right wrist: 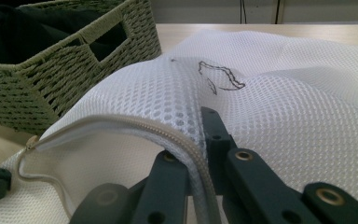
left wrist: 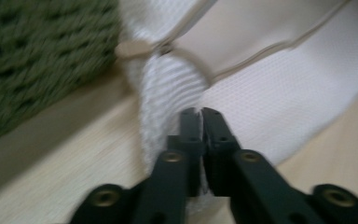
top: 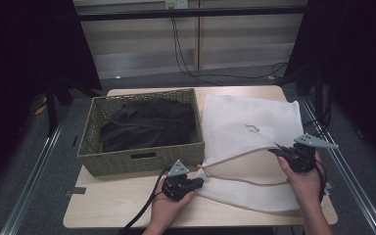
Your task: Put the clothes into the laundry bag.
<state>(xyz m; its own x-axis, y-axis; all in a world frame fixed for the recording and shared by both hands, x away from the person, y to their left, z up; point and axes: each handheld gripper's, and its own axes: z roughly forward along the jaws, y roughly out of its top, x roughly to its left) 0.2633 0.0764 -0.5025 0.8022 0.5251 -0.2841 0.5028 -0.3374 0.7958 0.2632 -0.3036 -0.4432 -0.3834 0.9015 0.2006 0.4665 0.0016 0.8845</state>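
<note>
At 3 o'clock of the basket [top: 142, 156], the mesh bag [top: 254, 122] is clamped by both grippers, left [top: 198, 183] and right [top: 276, 152]; mesh may be torn if overstretched.

High view: dim overall, corners and side curtains near black; soft overhead light falls on the desk [top: 127, 205], casting faint shadows. The white mesh bag [top: 254, 127] is the brightest area, without glare. Dark cloth in the basket [top: 142, 161] loses detail.
Left gripper view: heavy blur throughout; the basket weave is smeared.
Right gripper view: sharp mesh, even light, soft foreground fingers [right wrist: 214, 135].
</note>
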